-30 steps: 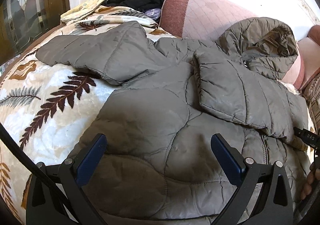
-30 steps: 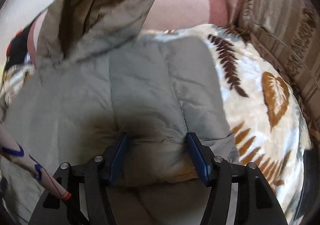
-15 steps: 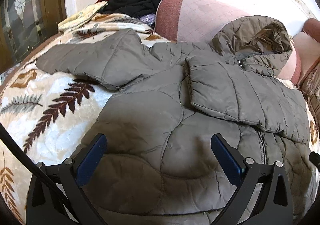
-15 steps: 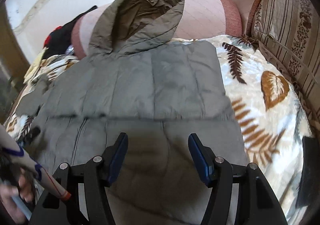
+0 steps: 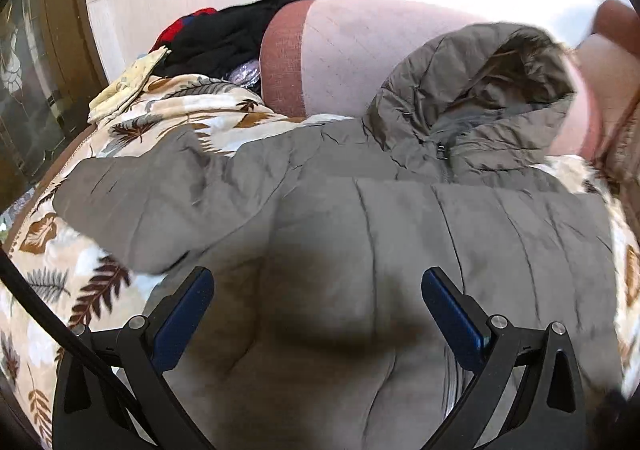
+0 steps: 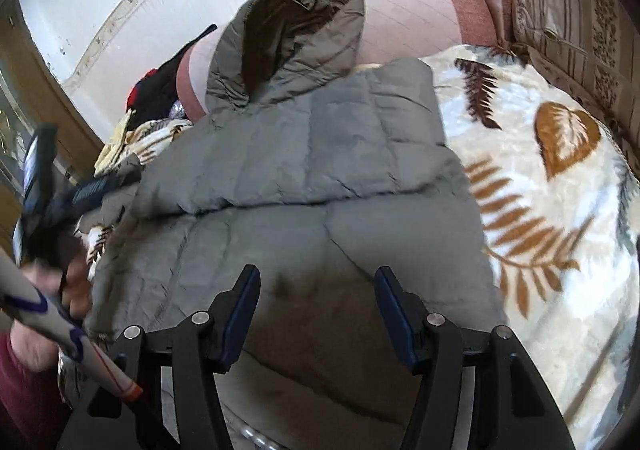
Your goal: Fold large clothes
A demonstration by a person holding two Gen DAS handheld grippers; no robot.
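Folding the grey puffer jacket point(image 6: 320, 178) now calls for the second sleeve: it lies front-up on the leaf-print blanket point(image 6: 540, 190), hood point(image 6: 288, 38) at 12 o'clock, one sleeve already laid across the chest. Both tools hang empty — left hand-held gripper point(image 5: 316, 314) and right hand-held gripper point(image 6: 316, 310) spread, nothing pinched. Best pinch the outstretched sleeve point(image 5: 132, 206) at 9 o'clock by its cuff (not mid-arm) and lay it flat across
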